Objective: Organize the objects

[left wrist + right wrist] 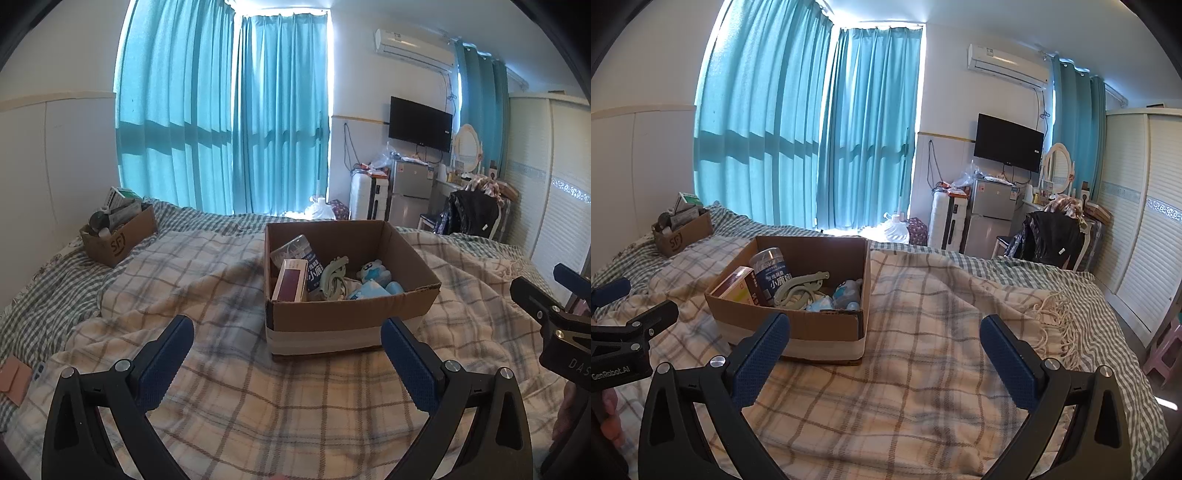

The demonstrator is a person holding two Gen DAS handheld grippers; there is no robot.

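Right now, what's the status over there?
Left gripper open, empty. Right gripper open, empty. Cardboard box on plaid blanket, items inside, untouched. Nothing blocking it.

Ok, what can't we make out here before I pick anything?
- Large box: floor hidden by its near wall, left view.
- Blue items: overlapped in the right view, kinds unclear.
- Small box: contents too small.
- Right claw: cut off by the frame edge, left view.

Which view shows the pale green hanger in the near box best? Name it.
Right wrist view: the pale green hanger lies largely exposed, its hook and loop visible. In the left wrist view the hanger looks smaller, bunched among other items inside the cardboard box.
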